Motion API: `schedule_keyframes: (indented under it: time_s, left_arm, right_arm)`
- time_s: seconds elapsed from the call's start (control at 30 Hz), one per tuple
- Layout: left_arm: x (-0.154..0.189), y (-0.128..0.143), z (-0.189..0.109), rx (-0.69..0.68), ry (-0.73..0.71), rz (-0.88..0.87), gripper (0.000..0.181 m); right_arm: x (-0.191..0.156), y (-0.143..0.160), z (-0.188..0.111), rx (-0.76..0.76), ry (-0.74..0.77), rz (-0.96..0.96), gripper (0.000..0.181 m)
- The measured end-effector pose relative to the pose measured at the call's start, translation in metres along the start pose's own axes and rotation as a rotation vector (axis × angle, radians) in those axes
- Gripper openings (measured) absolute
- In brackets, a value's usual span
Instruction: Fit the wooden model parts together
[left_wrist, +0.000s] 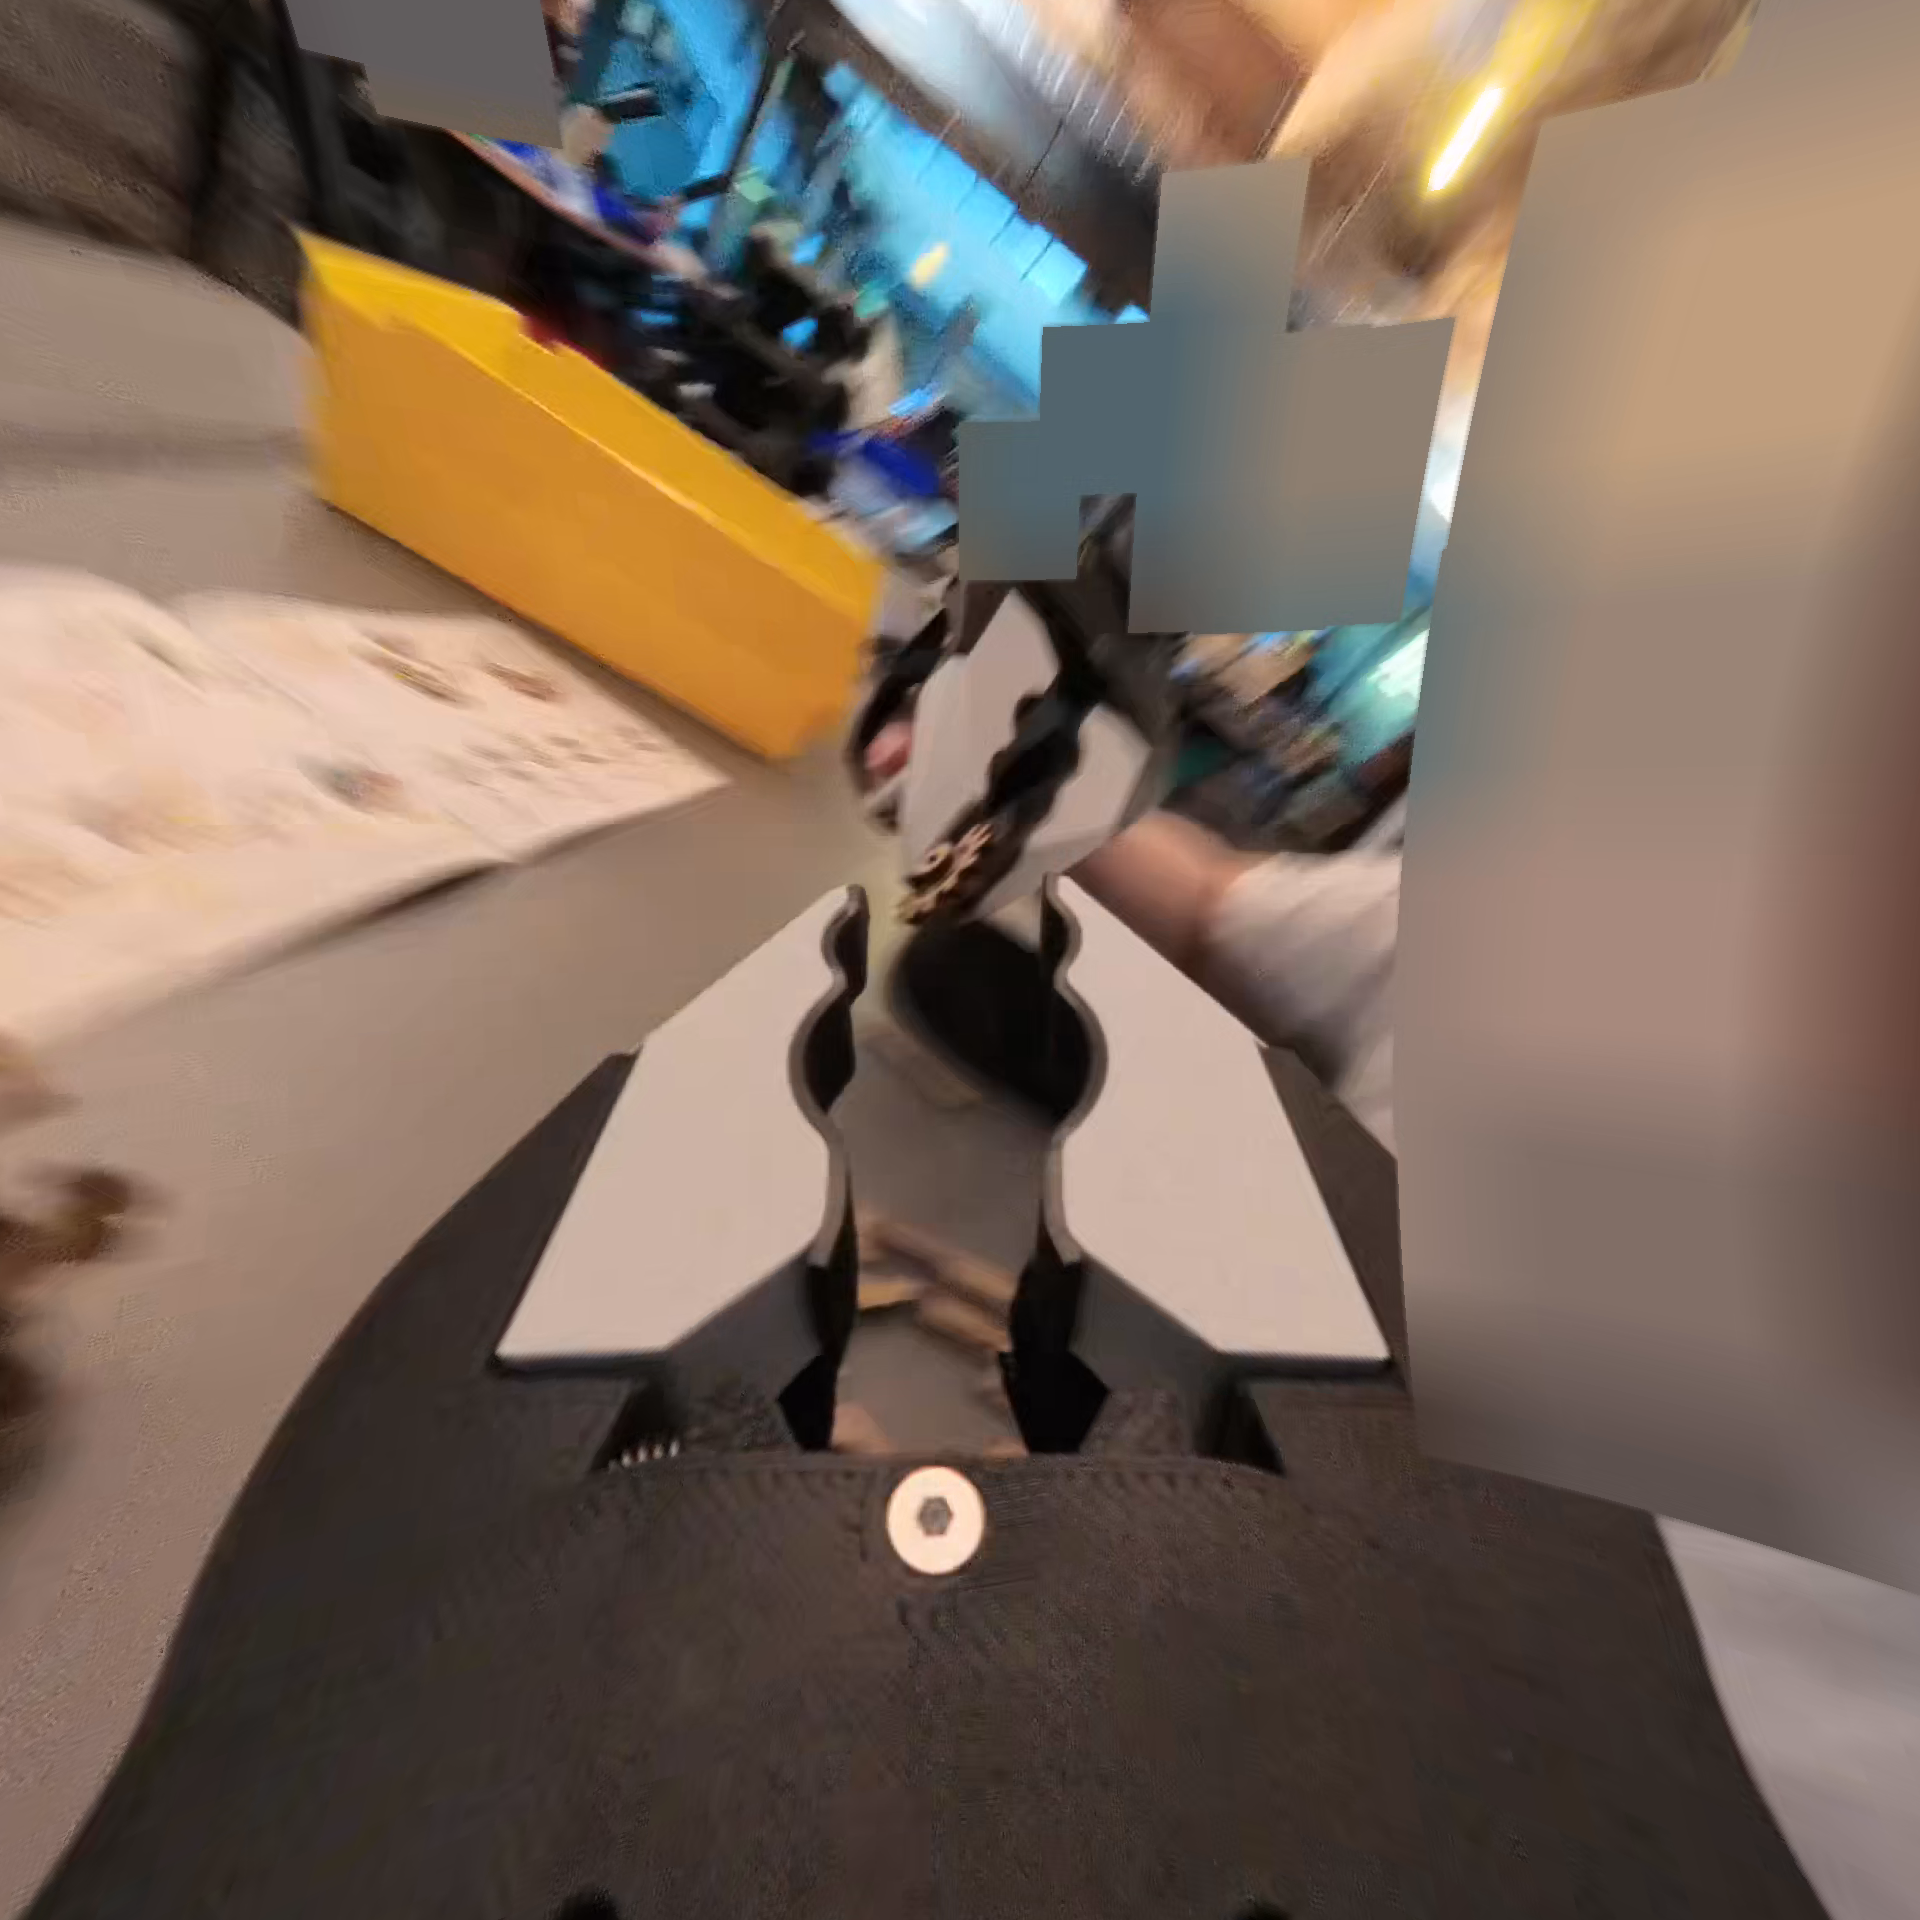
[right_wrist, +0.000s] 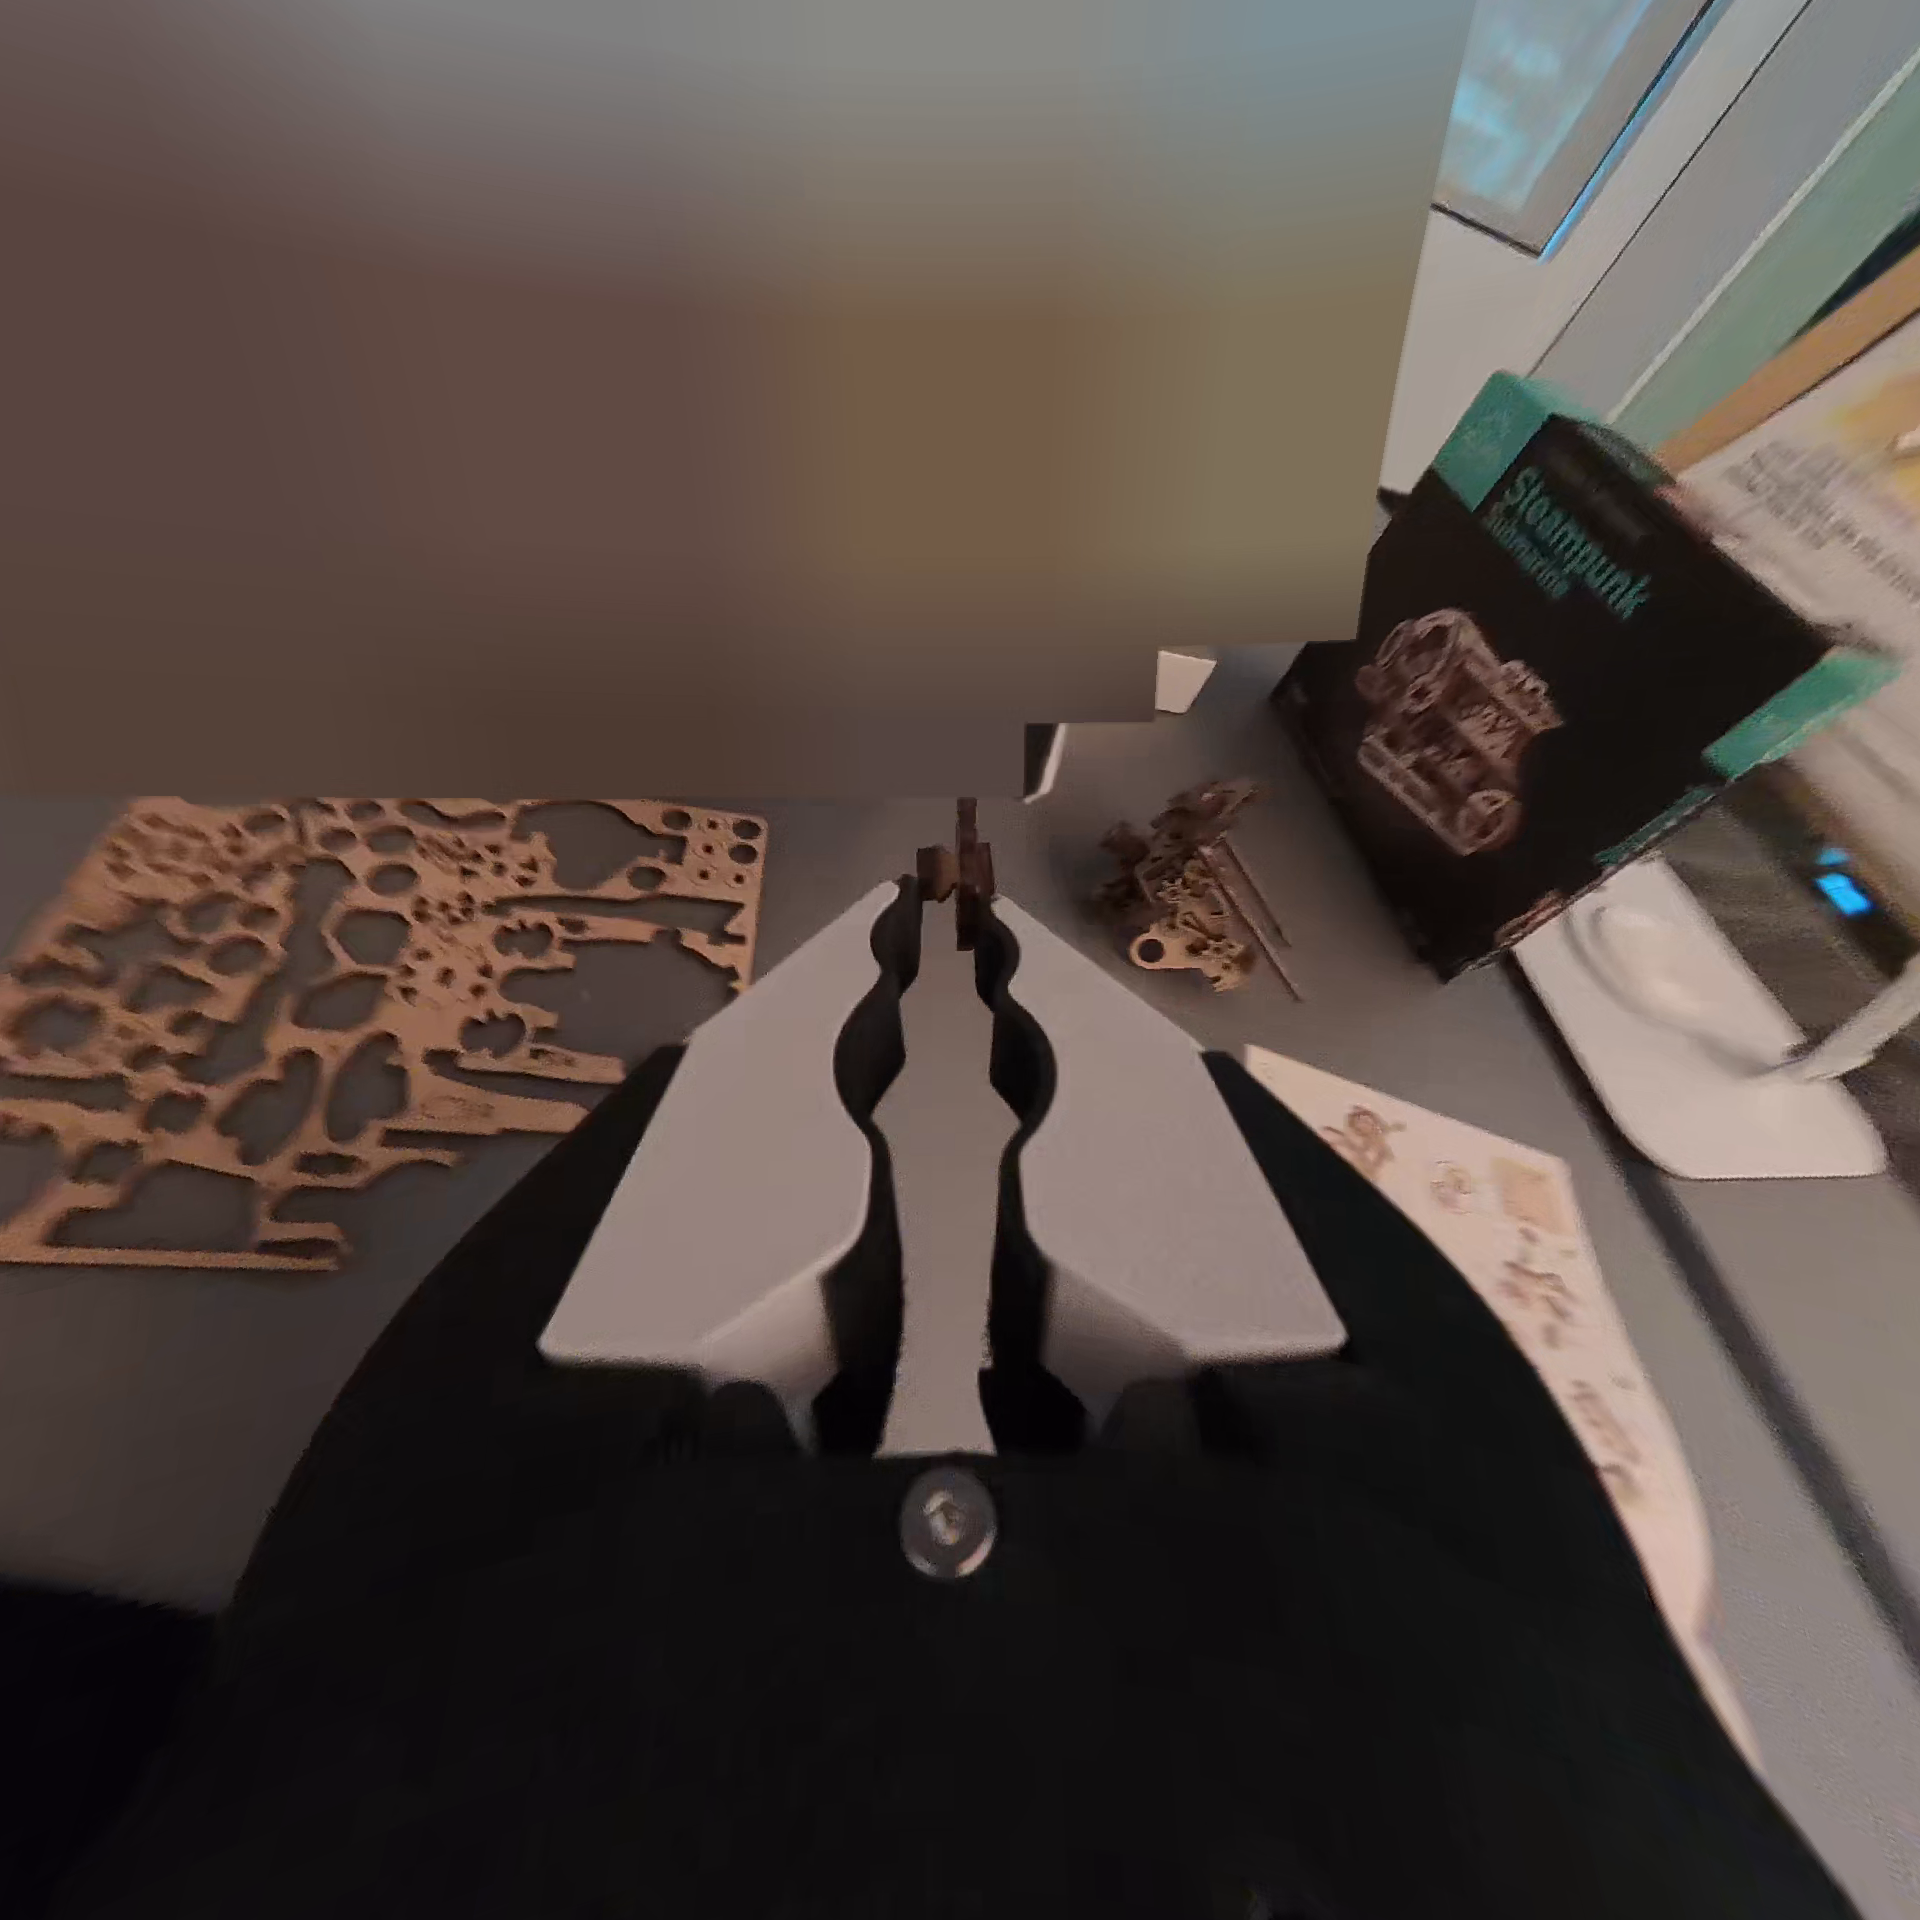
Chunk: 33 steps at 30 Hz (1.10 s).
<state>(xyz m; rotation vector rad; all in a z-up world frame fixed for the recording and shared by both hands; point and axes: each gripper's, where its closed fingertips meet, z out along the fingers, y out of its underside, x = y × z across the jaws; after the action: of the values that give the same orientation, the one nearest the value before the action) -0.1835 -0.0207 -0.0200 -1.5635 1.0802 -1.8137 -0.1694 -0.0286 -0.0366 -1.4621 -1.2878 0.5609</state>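
Two grippers show. The right gripper (right_wrist: 954, 891) clamps one small wooden part (right_wrist: 964, 883) at its fingertips, just above centre of the right wrist view; the part stands upright, long axis vertical, poking past the tips. The same gripper (left_wrist: 987, 821) appears at centre of the left wrist view, blurred, part (left_wrist: 951, 868) pointing down-left. The left gripper (left_wrist: 951, 914) has its jaws apart, nothing between them.

One punched-out wooden sheet (right_wrist: 343, 1018) lies flat at mid-left. One half-built model (right_wrist: 1184, 894) sits right of centre, and one dark box (right_wrist: 1558, 686) stands tilted at the right beside a white stand (right_wrist: 1683, 1049). One instruction sheet (right_wrist: 1507, 1247) lies lower right. It (left_wrist: 291, 748) shows at the left in the left view, with one yellow bin (left_wrist: 561, 488) above it.

The grey table (right_wrist: 156, 1382) carries everything; beyond it, blurred blue-lit clutter.
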Motion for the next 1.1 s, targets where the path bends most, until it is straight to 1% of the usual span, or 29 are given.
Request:
schedule_keyframes:
  time_s: [0.07, 0.1, 0.13, 0.17, 0.23, 0.33, 0.37, 0.47, 0.53, 0.73, 0.8, 0.87, 1.0, 1.1]
  left_arm:
    - [-0.005, 0.005, 0.001, -0.091, -0.216, 0.423, 0.04]
    - [-0.002, 0.007, 0.002, -0.113, -0.277, 0.588, 0.035]
    - [0.002, 0.01, 0.005, -0.133, -0.312, 0.703, 0.029]
    - [0.006, 0.015, 0.009, -0.157, -0.32, 0.779, 0.024]
    - [0.009, 0.023, 0.015, -0.189, -0.338, 0.871, 0.018]
    - [0.006, 0.029, 0.017, -0.241, -0.371, 0.912, 0.022]
    - [0.006, 0.03, 0.018, -0.248, -0.374, 0.93, 0.02]
    - [0.004, 0.035, 0.017, -0.287, -0.401, 1.047, 0.011]
    - [0.003, 0.037, 0.017, -0.308, -0.414, 1.092, 0.011]
    - [0.009, 0.037, 0.017, -0.299, -0.388, 1.139, 0.011]
    - [0.008, 0.038, 0.017, -0.312, -0.407, 1.176, 0.011]
    - [0.008, 0.038, 0.016, -0.317, -0.421, 1.208, 0.011]
    - [0.013, 0.036, 0.015, -0.297, -0.404, 1.186, 0.01]
    - [0.011, 0.038, 0.015, -0.309, -0.419, 1.19, 0.009]
  right_arm:
    - [-0.002, -0.001, -0.001, 0.005, -0.048, 0.067, 0.007]
    - [-0.003, -0.001, -0.001, 0.0, -0.049, 0.067, 0.007]
    - [-0.004, -0.001, -0.001, -0.011, -0.048, 0.057, 0.007]
    - [-0.007, 0.0, 0.0, -0.028, -0.053, 0.038, 0.007]
    - [-0.01, 0.002, 0.002, -0.06, -0.036, -0.014, 0.007]
    - [-0.017, 0.003, 0.006, -0.102, -0.028, -0.093, 0.007]
    - [-0.021, 0.004, 0.006, -0.12, -0.036, -0.117, 0.007]
    - [-0.019, 0.006, 0.008, -0.146, 0.003, -0.183, 0.007]
    - [-0.02, 0.009, 0.008, -0.164, -0.001, -0.187, 0.007]
    - [-0.024, 0.003, 0.007, -0.169, 0.02, -0.245, 0.007]
    - [-0.024, 0.005, 0.007, -0.199, 0.03, -0.257, 0.007]
    - [-0.024, 0.005, 0.008, -0.205, 0.037, -0.26, 0.007]
    - [-0.026, 0.0, 0.007, -0.177, 0.011, -0.198, 0.007]
    - [-0.026, 0.003, 0.008, -0.195, 0.001, -0.169, 0.006]
